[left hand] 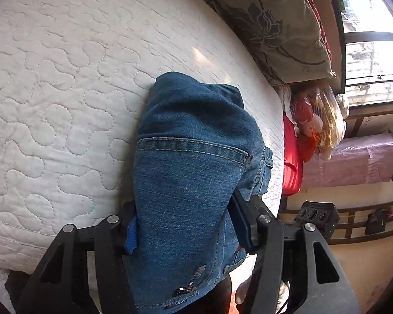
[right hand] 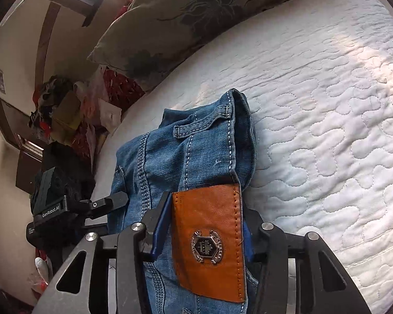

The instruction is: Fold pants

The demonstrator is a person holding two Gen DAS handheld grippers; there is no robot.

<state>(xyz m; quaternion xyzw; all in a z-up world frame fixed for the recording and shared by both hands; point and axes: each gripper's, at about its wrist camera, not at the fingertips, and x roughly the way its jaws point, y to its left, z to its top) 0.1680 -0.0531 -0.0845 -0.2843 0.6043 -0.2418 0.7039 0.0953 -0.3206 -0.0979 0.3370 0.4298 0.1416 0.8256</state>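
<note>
Blue jeans [left hand: 191, 120] lie bunched on a white quilted mattress [left hand: 65, 78], near its edge. My left gripper [left hand: 183, 209] is shut on the denim by a back pocket; the cloth fills the gap between its blue-padded fingers [left hand: 131, 233]. In the right wrist view the jeans [right hand: 196, 144] show their waistband, belt loops and an orange leather patch [right hand: 209, 235]. My right gripper [right hand: 207, 209] is shut on the waistband at that patch. The left gripper's black body [right hand: 52, 209] shows at the left of that view, beside the same bundle.
A grey flowered pillow [left hand: 275, 26] lies along the mattress's far side, also seen as the pillow [right hand: 183, 13]. Bags and clothes [left hand: 314, 120] are piled past the bed's corner. A pink wrapped bundle [left hand: 353, 159] and a window [left hand: 369, 52] stand beyond.
</note>
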